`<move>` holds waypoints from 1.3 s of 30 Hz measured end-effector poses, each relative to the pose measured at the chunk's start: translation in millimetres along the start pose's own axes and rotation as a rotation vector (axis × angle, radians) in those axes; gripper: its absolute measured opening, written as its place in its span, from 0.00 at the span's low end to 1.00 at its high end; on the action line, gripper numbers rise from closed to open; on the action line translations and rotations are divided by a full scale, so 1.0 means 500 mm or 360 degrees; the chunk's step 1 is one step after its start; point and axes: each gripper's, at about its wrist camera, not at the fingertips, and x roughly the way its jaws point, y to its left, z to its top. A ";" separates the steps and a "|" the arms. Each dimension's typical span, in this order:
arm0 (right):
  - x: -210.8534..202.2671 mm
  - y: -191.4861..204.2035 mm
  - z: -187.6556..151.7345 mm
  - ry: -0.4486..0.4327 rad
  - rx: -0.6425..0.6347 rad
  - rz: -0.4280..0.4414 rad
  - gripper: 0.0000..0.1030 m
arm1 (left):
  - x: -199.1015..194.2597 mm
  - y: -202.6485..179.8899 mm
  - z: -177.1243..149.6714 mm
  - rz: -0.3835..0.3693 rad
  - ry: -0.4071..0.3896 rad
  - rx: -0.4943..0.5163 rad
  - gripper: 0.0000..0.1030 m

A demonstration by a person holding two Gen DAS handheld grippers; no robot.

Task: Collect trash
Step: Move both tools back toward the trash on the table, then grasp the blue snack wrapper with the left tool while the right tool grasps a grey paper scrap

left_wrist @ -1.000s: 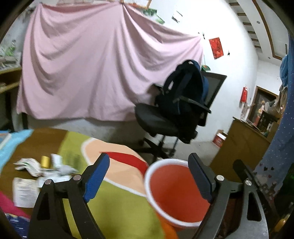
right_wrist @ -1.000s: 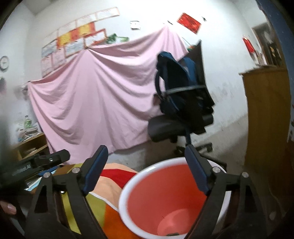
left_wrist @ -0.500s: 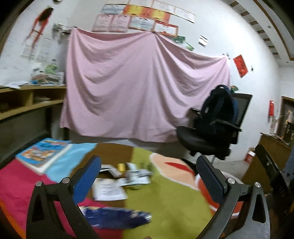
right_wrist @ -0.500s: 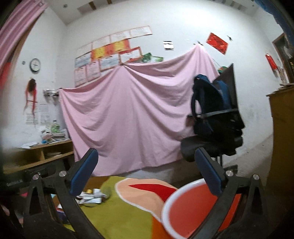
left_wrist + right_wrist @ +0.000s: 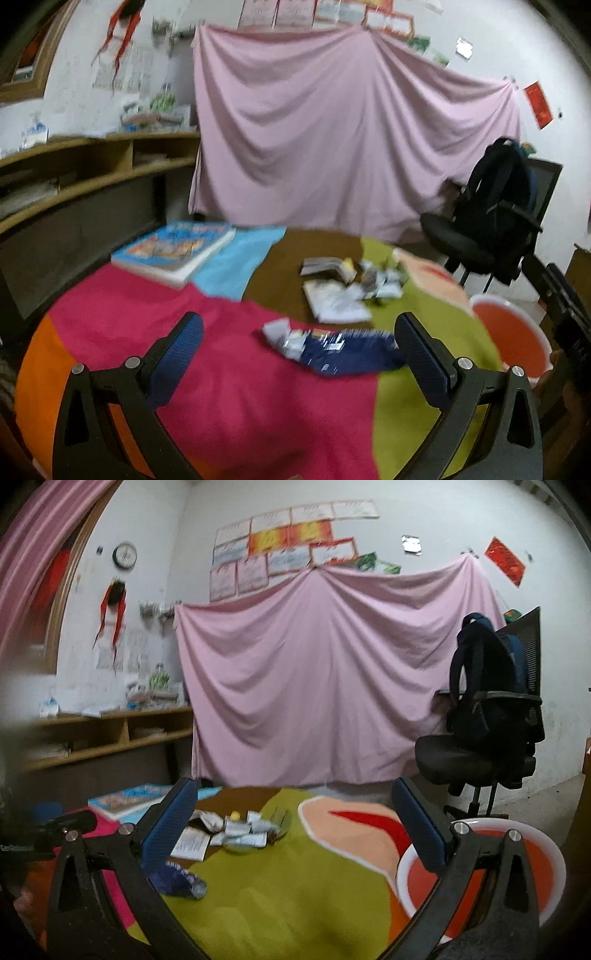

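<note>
A pile of paper scraps and wrappers [image 5: 354, 284] lies on the colourful tablecloth [image 5: 236, 398]; it also shows in the right wrist view [image 5: 240, 830]. A dark blue wrapper [image 5: 340, 350] lies nearer, between my left fingers, and it shows in the right wrist view [image 5: 177, 878]. A red basin with a white rim [image 5: 509, 339] stands at the table's right edge, close under my right gripper [image 5: 480, 864]. My left gripper [image 5: 299, 358] is open and empty above the cloth. My right gripper [image 5: 295, 827] is open and empty.
A thick picture book [image 5: 173, 251] lies at the table's back left. A black office chair with a backpack [image 5: 491, 221] stands to the right behind the table. Wooden shelves [image 5: 74, 177] run along the left wall. A pink sheet [image 5: 332, 147] hangs behind.
Both grippers have swung left and back from over the red basin toward the table. The trash pile and blue wrapper have come into view; the basin now sits at the right edge.
</note>
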 end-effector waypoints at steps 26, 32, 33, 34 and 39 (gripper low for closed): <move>0.135 -0.021 -0.044 0.0493 0.0074 0.0118 1.00 | 0.165 0.023 0.032 -0.0270 0.0474 -0.0229 0.14; 0.212 -0.009 -0.037 0.0594 0.0071 0.0175 1.00 | 0.180 0.036 0.045 -0.0304 0.0453 -0.0251 0.11; 0.228 -0.005 -0.035 0.0615 0.0070 0.0188 1.00 | 0.180 0.039 0.047 -0.0306 0.0445 -0.0254 0.10; 0.248 0.000 -0.033 0.0639 0.0069 0.0209 1.00 | 0.179 0.043 0.048 -0.0310 0.0435 -0.0260 0.09; 0.329 0.032 -0.043 0.0781 0.0012 0.0295 1.00 | 0.183 0.059 0.054 -0.0325 0.0420 -0.0300 0.07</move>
